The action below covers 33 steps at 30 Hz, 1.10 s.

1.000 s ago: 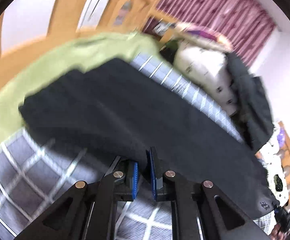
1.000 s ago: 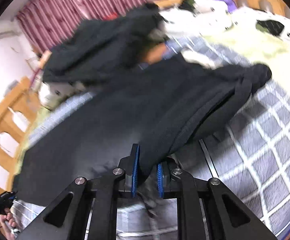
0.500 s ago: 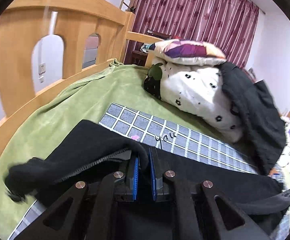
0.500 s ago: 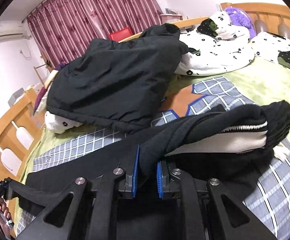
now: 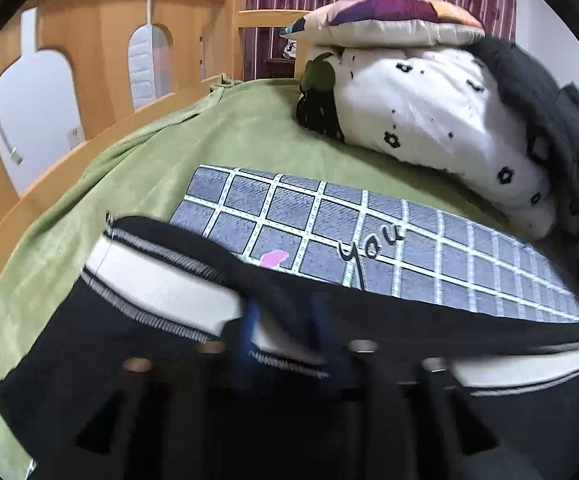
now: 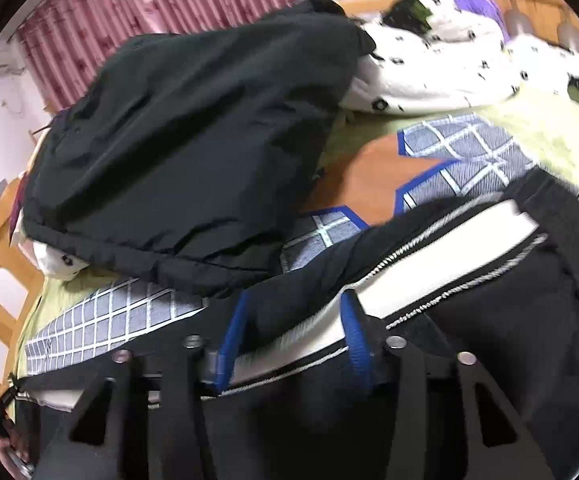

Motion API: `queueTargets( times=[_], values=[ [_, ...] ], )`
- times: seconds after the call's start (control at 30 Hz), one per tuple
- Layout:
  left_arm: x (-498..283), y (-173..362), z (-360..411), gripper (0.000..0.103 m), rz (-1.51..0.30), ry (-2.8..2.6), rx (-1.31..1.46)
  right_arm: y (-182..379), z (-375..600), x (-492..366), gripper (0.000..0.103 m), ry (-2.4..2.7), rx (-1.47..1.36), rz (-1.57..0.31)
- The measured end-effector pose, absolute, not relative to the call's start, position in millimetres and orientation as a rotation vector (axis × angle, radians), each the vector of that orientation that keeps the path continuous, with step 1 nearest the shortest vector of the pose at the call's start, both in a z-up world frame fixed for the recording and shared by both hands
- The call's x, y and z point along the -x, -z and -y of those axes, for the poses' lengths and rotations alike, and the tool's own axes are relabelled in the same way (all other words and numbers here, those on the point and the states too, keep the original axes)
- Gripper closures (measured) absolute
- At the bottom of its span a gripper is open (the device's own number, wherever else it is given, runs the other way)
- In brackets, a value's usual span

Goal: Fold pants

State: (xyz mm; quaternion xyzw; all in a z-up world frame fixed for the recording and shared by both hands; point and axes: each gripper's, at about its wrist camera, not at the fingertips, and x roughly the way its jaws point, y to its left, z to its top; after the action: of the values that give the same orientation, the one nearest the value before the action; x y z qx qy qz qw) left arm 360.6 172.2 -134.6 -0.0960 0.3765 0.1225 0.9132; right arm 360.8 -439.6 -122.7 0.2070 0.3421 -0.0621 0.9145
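The black pants (image 5: 101, 344) with a white inner waistband (image 5: 157, 280) lie on the bed, spread across the lower part of both views (image 6: 489, 320). My left gripper (image 5: 285, 320) is low over the pants with its blue pads parted, and a fold of the waistband lies between them. My right gripper (image 6: 289, 316) has its blue pads wide apart, with the waistband edge lying loosely between them. Both grippers are blurred.
A grey checked sheet (image 5: 329, 224) lies on a green blanket (image 5: 209, 132). A white spotted duvet (image 5: 429, 108), a cushion (image 5: 385, 16) and a black jacket (image 6: 193, 136) are piled behind. A wooden bed rail (image 5: 101, 40) runs along the left.
Both grippers have carried the pants edge forward and down onto the bed. Their jaws, shut on the cloth before, now stand open. The white waistband lining now shows.
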Motion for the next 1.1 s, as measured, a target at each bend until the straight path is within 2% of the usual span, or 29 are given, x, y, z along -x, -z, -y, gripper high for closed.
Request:
queueTargets(
  times=[0.07, 0.23, 0.4, 0.53, 0.73, 0.93, 1.03, 1.1],
  values=[
    [-337.8, 121.4, -172.7, 0.026, -0.728, -0.261, 0.208, 113.8, 427.6, -346.5, 0.046, 0.108, -0.362, -0.712],
    [-266.6, 102.8, -171.8, 0.026, -0.74, -0.214, 0.217, 103.4, 413.7, -286.0, 0.043, 0.06, -0.269, -0.781],
    [-188.0, 139.8, -189.7, 0.026, -0.859, -0.112, 0.465, 116.4, 435.5, -205.6, 0.035, 0.094, -0.282, -0.8],
    [-162.9, 183.6, -197.3, 0.026, -0.917, -0.096, 0.634, 140.5, 461.8, -160.9, 0.034, 0.086, -0.413, -0.822],
    [-170.5, 190.1, -206.9, 0.026, -0.859, -0.132, 0.68, 164.2, 473.9, -157.4, 0.034, 0.104, -0.504, -0.869],
    [-205.5, 194.1, -213.5, 0.028, -0.842, -0.169, 0.657, 167.7, 477.7, -186.2, 0.034, 0.109, -0.511, -0.846],
    [-223.1, 194.6, -216.9, 0.041, -0.839, -0.212, 0.648, 172.9, 481.2, -210.9, 0.034, 0.118, -0.51, -0.836],
    [-233.4, 194.5, -222.1, 0.053, -0.841, -0.248, 0.662, 176.4, 486.2, -230.4, 0.041, 0.142, -0.516, -0.825]
  ],
)
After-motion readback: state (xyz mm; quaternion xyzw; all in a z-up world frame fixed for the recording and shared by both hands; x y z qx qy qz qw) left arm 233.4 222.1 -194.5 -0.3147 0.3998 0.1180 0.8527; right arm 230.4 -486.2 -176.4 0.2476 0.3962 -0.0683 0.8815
